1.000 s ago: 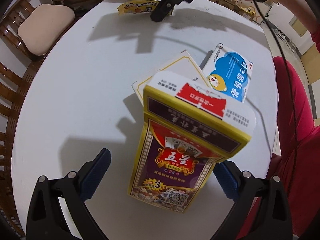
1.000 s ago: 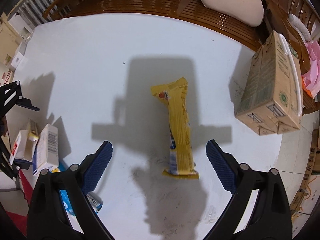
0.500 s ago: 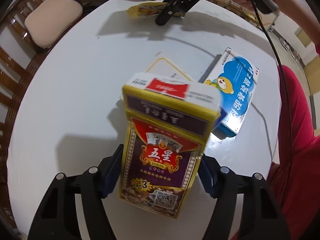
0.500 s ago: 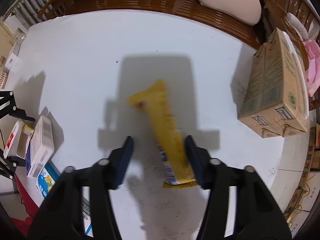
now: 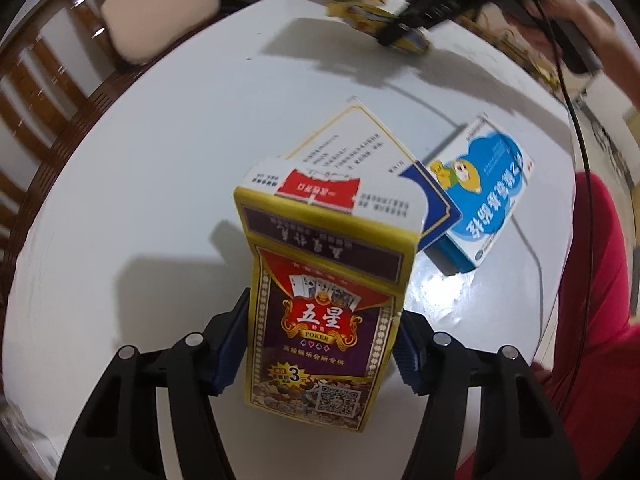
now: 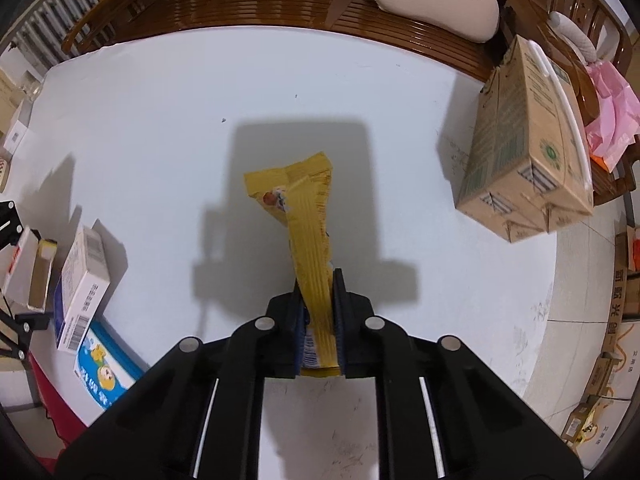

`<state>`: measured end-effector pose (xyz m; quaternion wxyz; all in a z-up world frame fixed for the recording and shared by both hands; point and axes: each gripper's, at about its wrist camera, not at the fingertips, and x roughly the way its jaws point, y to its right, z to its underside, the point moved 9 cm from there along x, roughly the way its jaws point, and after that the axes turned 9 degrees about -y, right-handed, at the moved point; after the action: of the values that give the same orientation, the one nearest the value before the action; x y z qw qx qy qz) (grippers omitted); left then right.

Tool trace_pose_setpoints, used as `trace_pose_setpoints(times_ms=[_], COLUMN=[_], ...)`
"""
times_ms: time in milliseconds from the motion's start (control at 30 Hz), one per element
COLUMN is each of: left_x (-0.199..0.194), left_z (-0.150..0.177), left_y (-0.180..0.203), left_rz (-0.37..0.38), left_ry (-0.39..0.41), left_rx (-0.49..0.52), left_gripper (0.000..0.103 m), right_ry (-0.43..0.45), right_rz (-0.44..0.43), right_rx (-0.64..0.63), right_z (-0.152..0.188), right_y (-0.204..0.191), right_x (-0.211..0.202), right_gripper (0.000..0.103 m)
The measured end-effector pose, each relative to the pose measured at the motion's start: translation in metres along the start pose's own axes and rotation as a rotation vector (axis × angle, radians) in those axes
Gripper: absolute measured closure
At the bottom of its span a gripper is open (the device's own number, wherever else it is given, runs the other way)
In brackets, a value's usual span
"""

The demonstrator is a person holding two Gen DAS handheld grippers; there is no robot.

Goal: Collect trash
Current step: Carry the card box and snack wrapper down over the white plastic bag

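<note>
White round table [image 6: 140,128]; left gripper [image 5: 320,340] clamping poker box [image 5: 324,320], right gripper [image 6: 318,320] clamping yellow wrapper [image 6: 308,232].

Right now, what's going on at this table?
A person is clearing trash off a white round table with two handheld grippers. The left gripper has just been closing and now clamps a yellow and purple poker card box, flap open. The right gripper has just closed on a yellow snack wrapper. A blue and white medicine box lies beside the card box, and a brown cardboard carton sits at the table's edge.
</note>
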<state>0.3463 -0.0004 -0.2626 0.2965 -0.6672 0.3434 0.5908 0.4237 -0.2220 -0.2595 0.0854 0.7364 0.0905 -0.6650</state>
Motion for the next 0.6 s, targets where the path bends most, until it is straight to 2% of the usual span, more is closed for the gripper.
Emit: trace_pose_setpoints(times_ms=[167,267,433,600], left_x=[-0.007,-0.015,-0.029,-0.054], left_z=[0.002,0.003,0.003,0.008], left_y=[-0.011,-0.008,-0.005,-0.006], left_rz=[-0.013,-0.020,-0.051,-0.051], left_ry=[0.030,0.061,0.087,0.133], left_rx=[-0.121,-0.160,-0.213,-0.293], left_gripper=[0.045,0.046,0.046,0.046], right_ry=[0.025,0.052,0.088,0.132], right_rz=[-0.020,-0.006,-0.031,-0.042], right_rx=[0.027,0.022,0.030,0.036], right_z=[0.011,0.020,0.038,0.059], right_y=[-0.002,-0.005,-0.013,-0.025], right_x=[-0.012,-0.026,-0.047,-0.071], right_gripper=[0.091,0.091,0.091,0.091])
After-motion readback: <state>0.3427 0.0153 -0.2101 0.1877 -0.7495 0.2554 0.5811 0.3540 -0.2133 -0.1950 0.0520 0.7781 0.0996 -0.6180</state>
